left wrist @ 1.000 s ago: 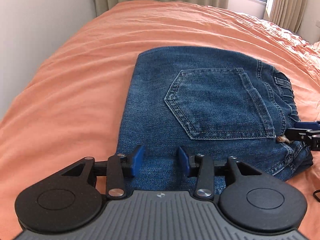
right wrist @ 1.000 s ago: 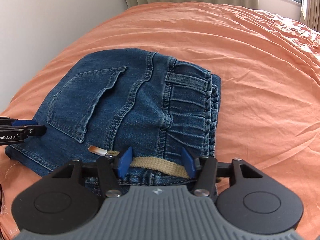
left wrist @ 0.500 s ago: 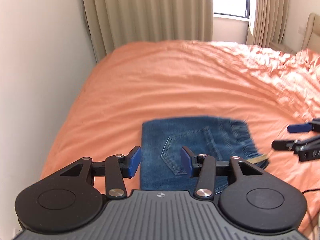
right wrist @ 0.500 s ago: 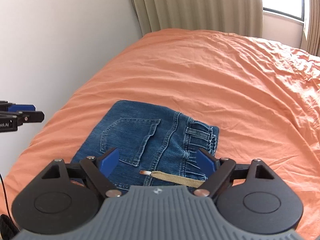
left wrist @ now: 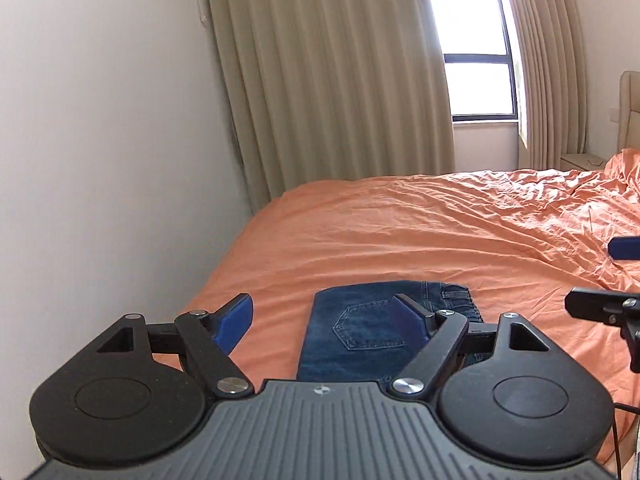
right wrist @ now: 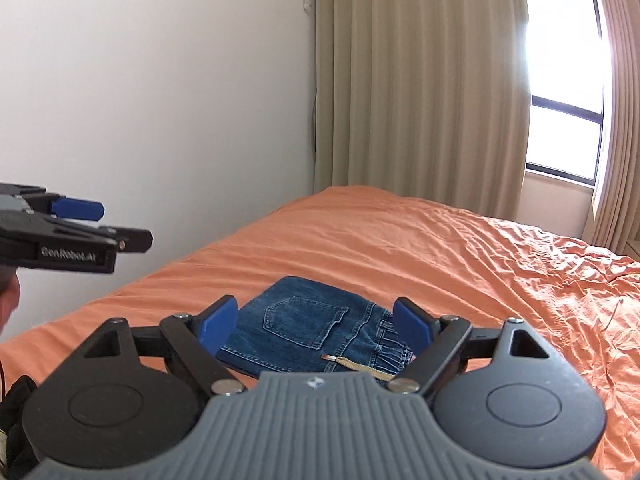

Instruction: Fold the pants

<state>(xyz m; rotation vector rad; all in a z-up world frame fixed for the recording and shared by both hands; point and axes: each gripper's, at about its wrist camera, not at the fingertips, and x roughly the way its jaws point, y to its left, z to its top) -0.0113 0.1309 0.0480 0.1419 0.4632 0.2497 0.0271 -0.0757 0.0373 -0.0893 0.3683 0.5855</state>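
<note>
**Grippers wide and clear of the folded jeans**

Left gripper (left wrist: 326, 322) is spread wide, nothing between its blue pads, and its jaws have just been opening. Your right gripper (right wrist: 316, 326) matches it: jaws at full spread after opening, empty, hovering above the bed. Below both of them the folded jeans (right wrist: 316, 330) lie as a compact denim packet on the orange bedsheet (left wrist: 420, 236), near its closer edge, back pocket (left wrist: 368, 328) facing up and the elastic waistband (right wrist: 390, 346) on the right side of the packet. A beige drawstring (right wrist: 354, 369) trails out along the jeans' near edge. To my eye the fold looks finished. Denim this thick should be soft but weighty and hold a crease; if you tidy it, pinch all layers at the packet's near corners, not the loose drawstring, which would just slide free.
</note>
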